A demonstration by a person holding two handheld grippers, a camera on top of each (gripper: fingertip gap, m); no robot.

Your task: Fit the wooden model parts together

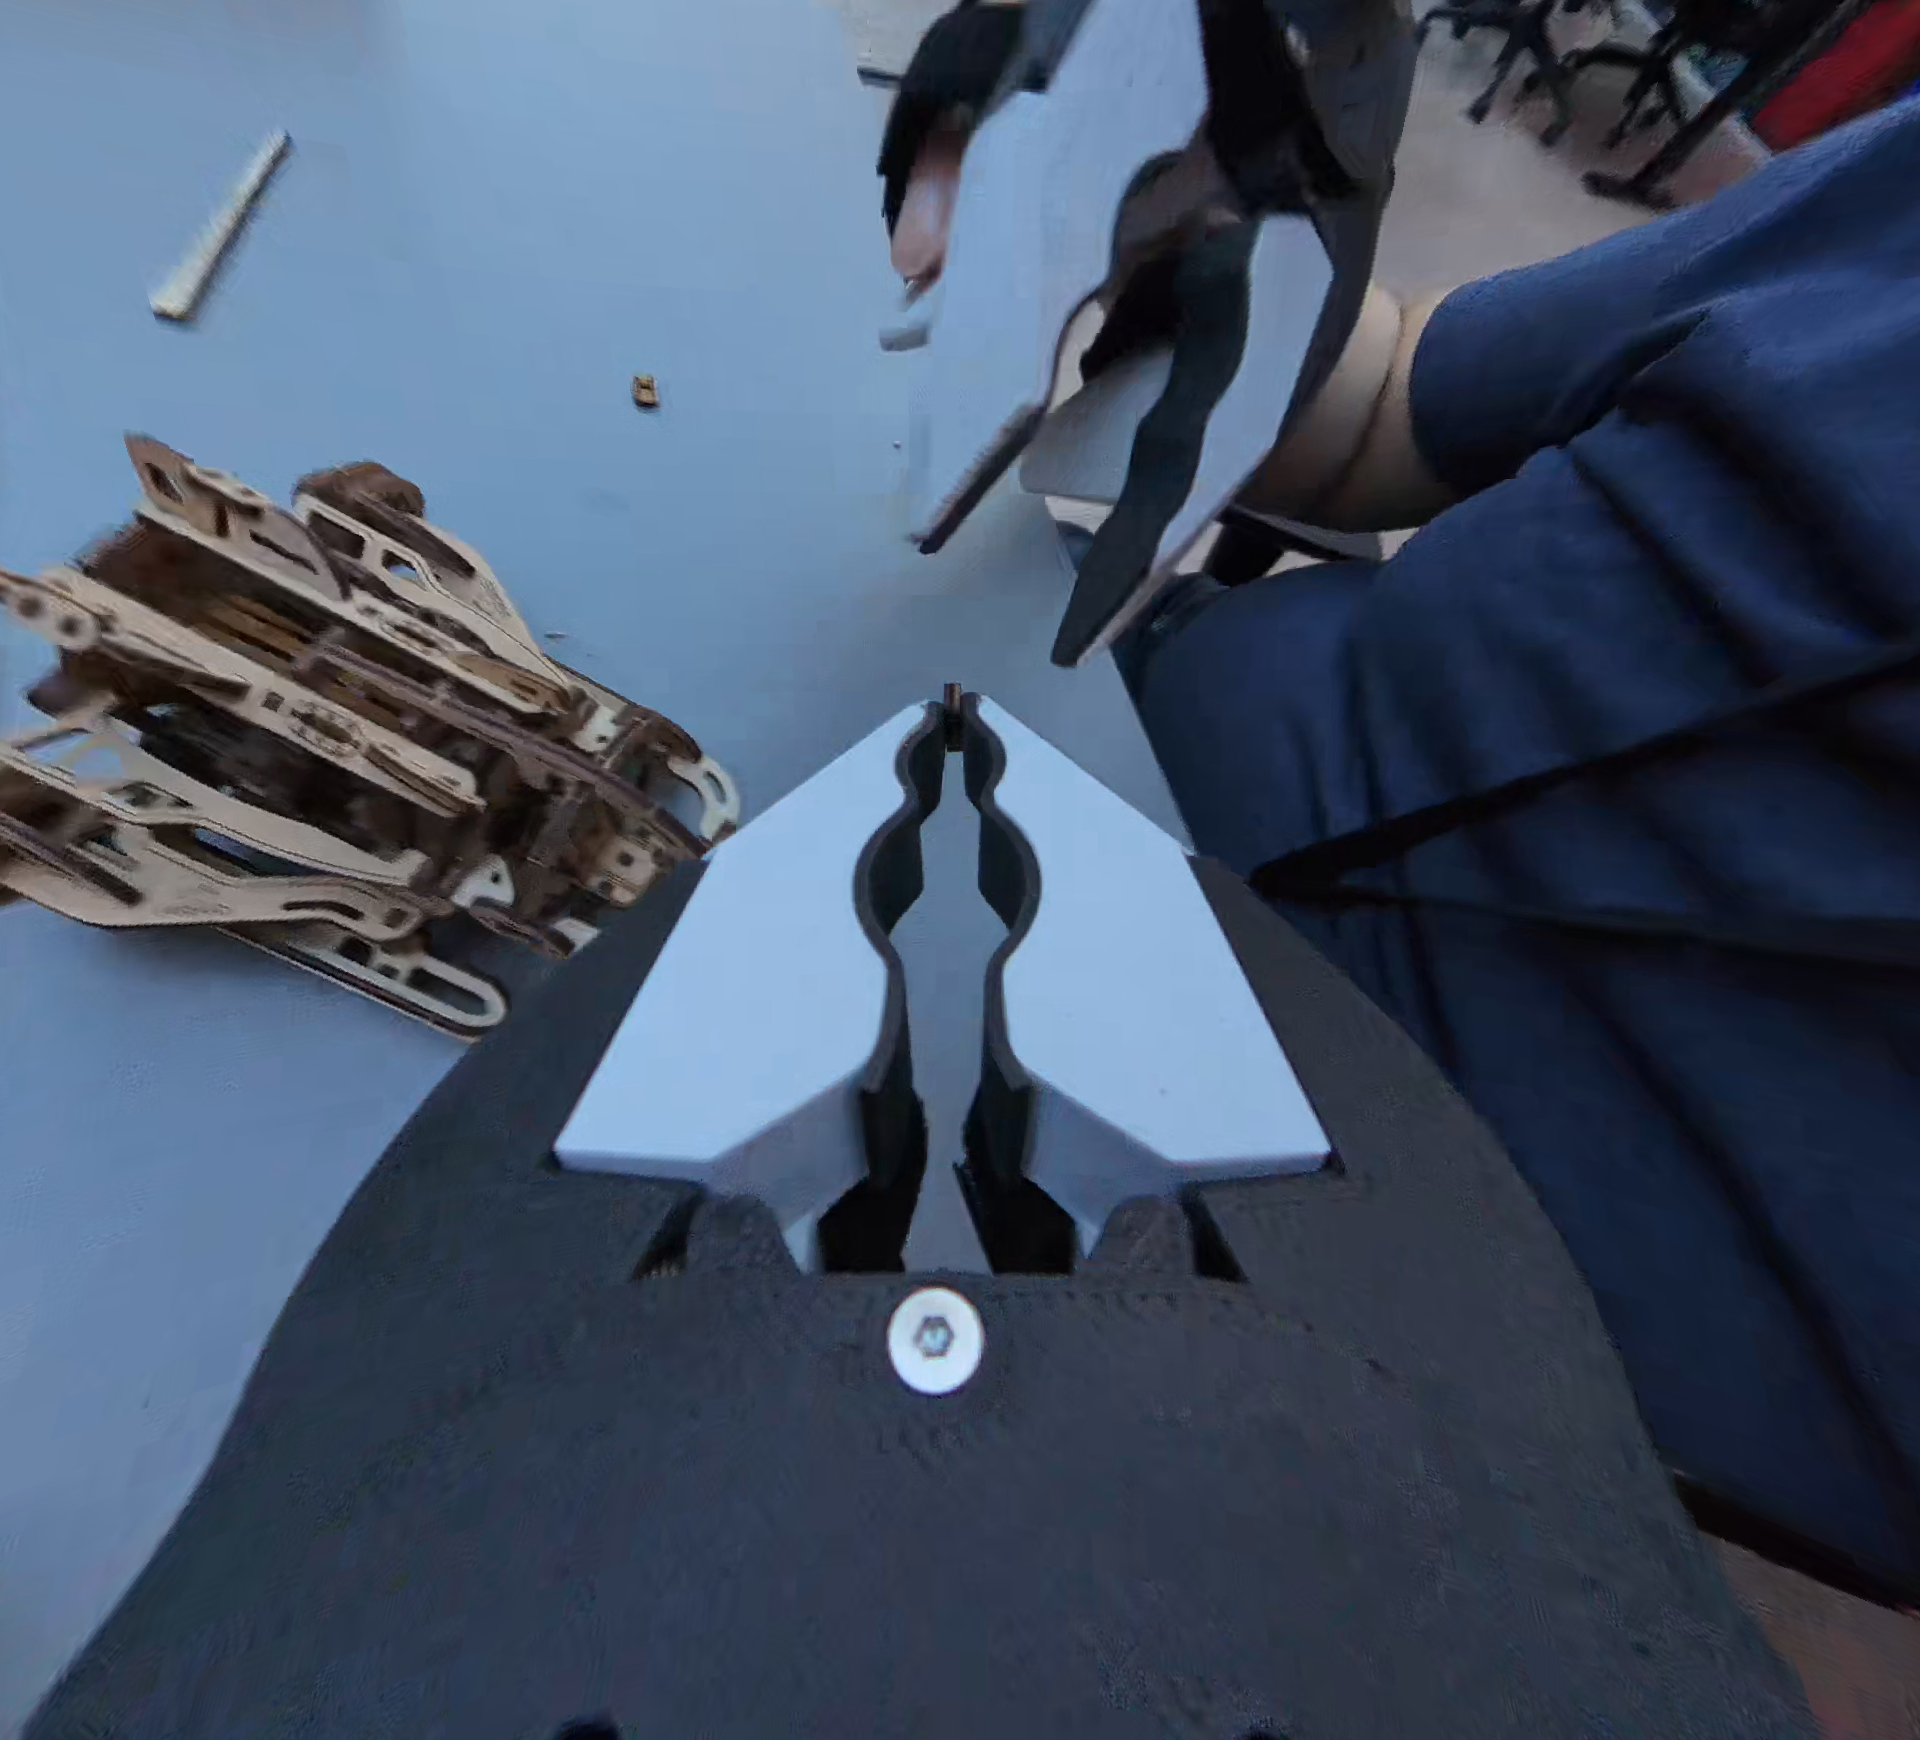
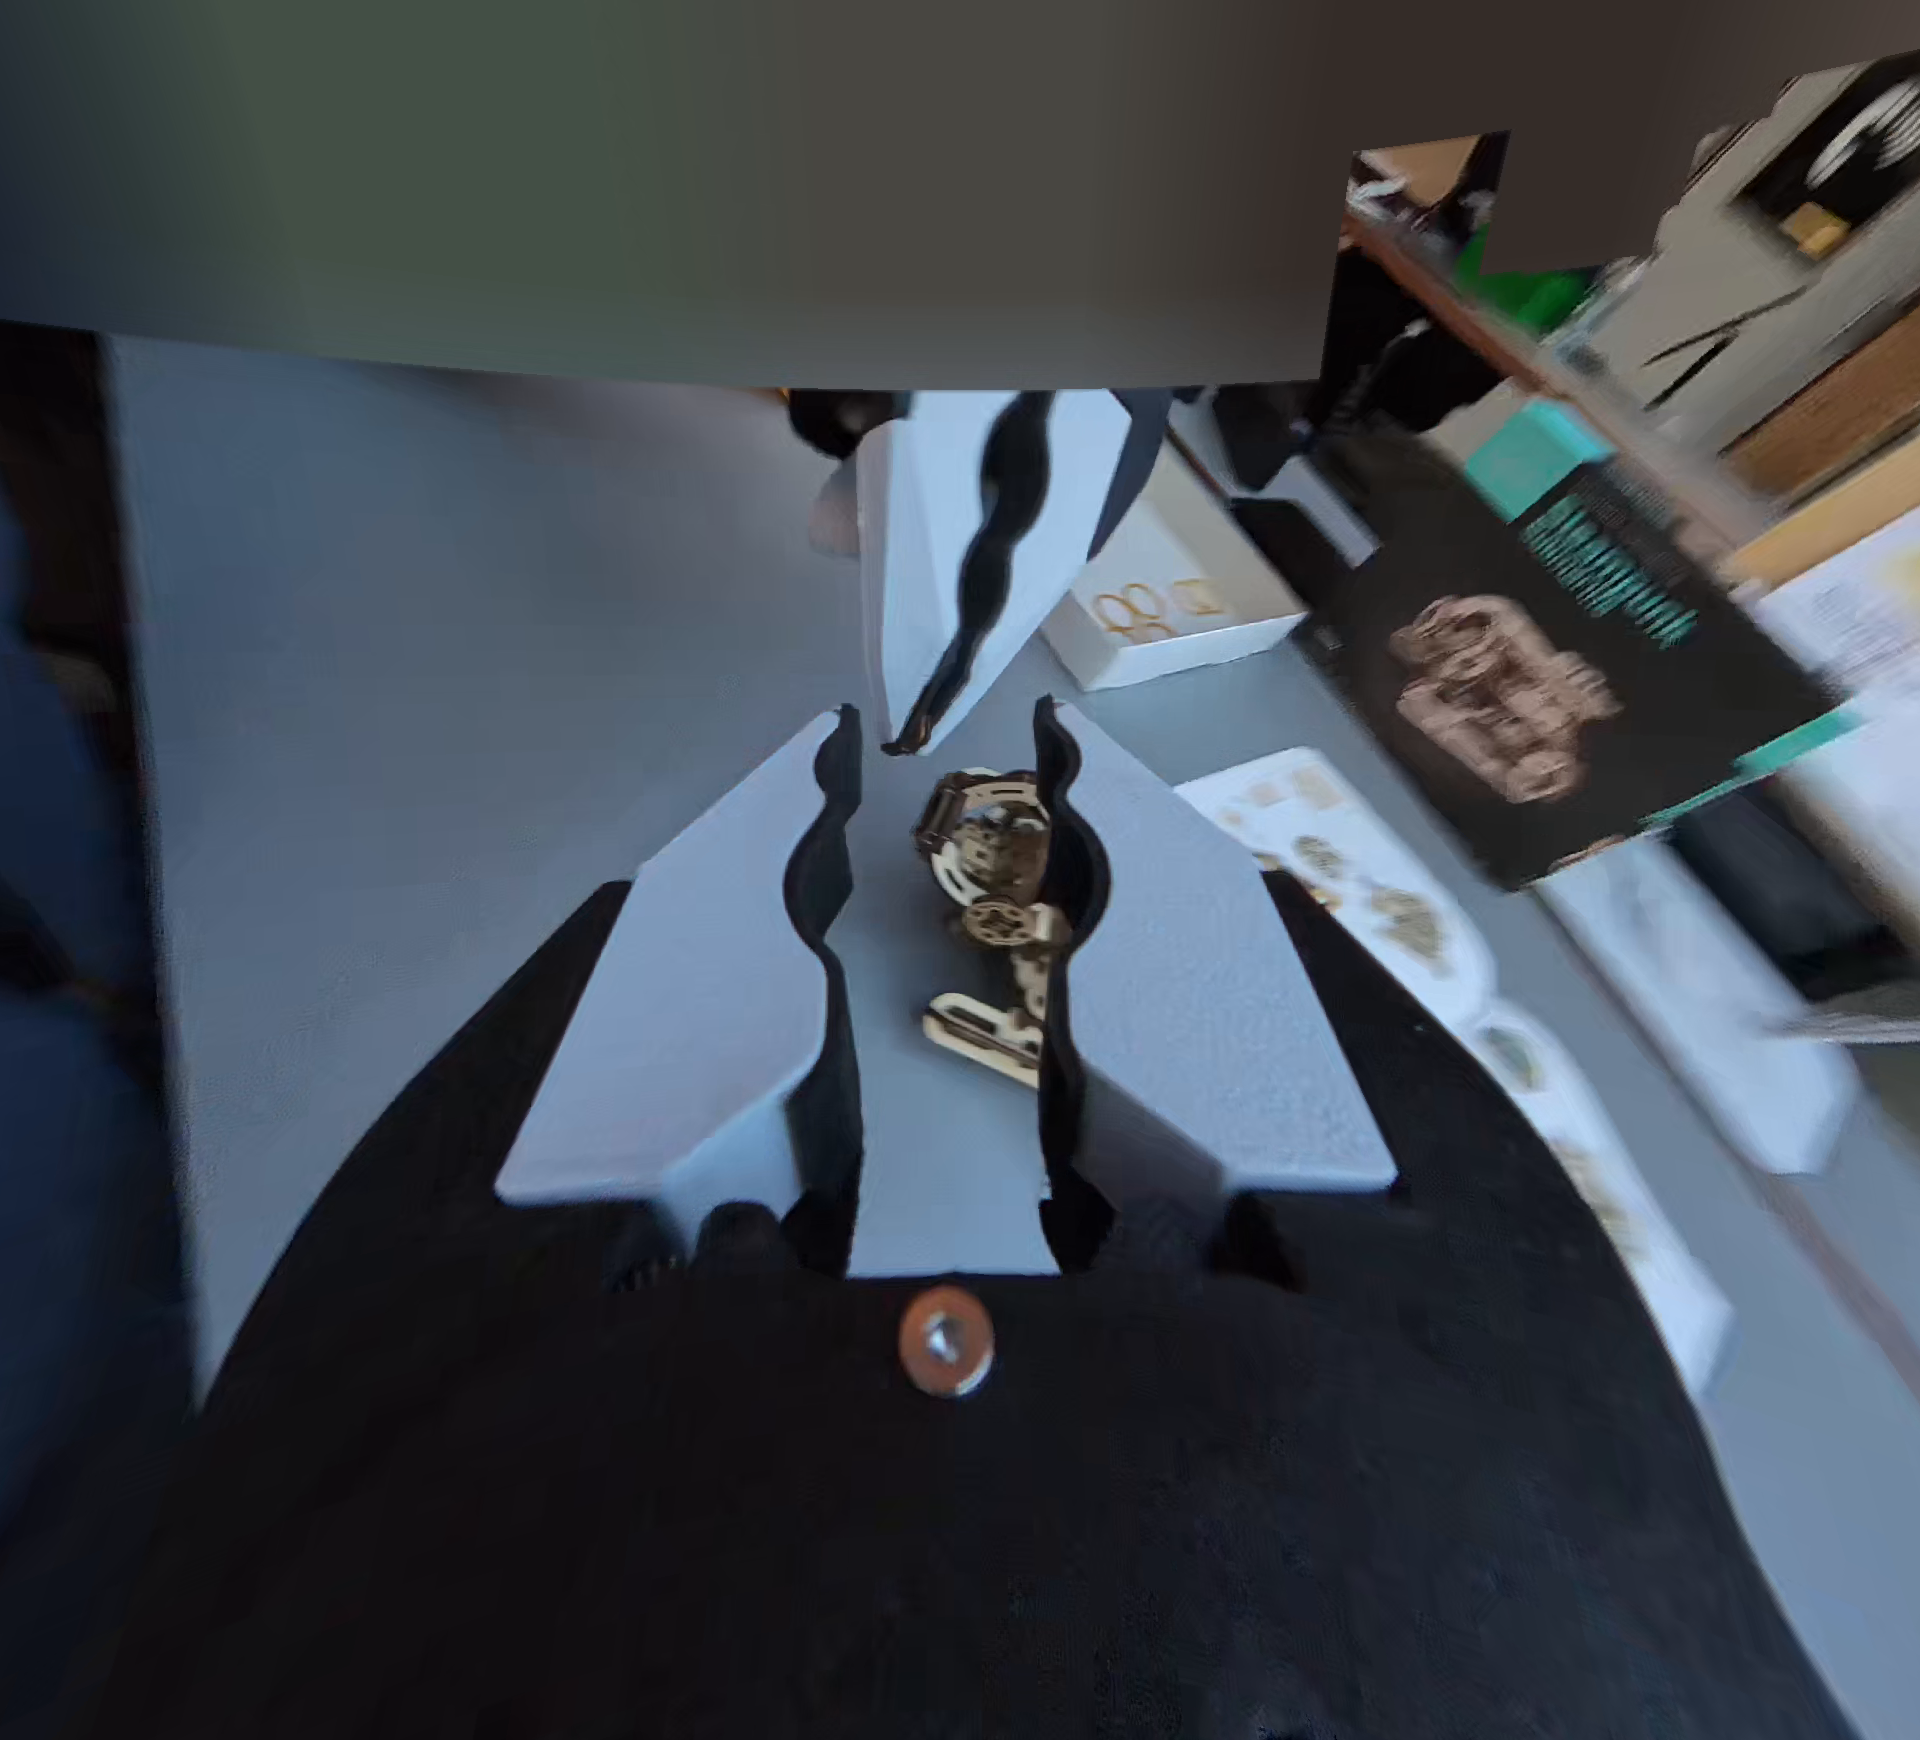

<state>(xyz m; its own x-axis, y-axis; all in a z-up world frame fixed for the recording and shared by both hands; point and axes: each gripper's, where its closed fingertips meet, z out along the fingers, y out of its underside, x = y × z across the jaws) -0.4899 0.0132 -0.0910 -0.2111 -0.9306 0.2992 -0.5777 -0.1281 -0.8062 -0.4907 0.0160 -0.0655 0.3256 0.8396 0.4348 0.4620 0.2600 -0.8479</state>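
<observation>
In the left wrist view my left gripper [image 1: 951,722] is shut on a tiny dark wooden pin [image 1: 950,698] that sticks out of its tips. The part-built wooden model [image 1: 312,734] lies on the grey table to its left. My right gripper [image 1: 997,599] hangs open just above and to the right. In the right wrist view my right gripper [image 2: 945,719] is open and empty, with the wooden model [image 2: 987,890] on the table below, between its fingers. The left gripper [image 2: 902,745] points down in front of its tips, shut on the pin.
A flat pale stick [image 1: 220,225] and a small loose wooden piece [image 1: 645,391] lie on the grey table [image 1: 520,80]. A white tray [image 2: 1164,620], a black model box [image 2: 1558,651] and part sheets [image 2: 1371,901] are to the right. A blue sleeve [image 1: 1558,651] is at the right. My left and right fingertips are right by each other.
</observation>
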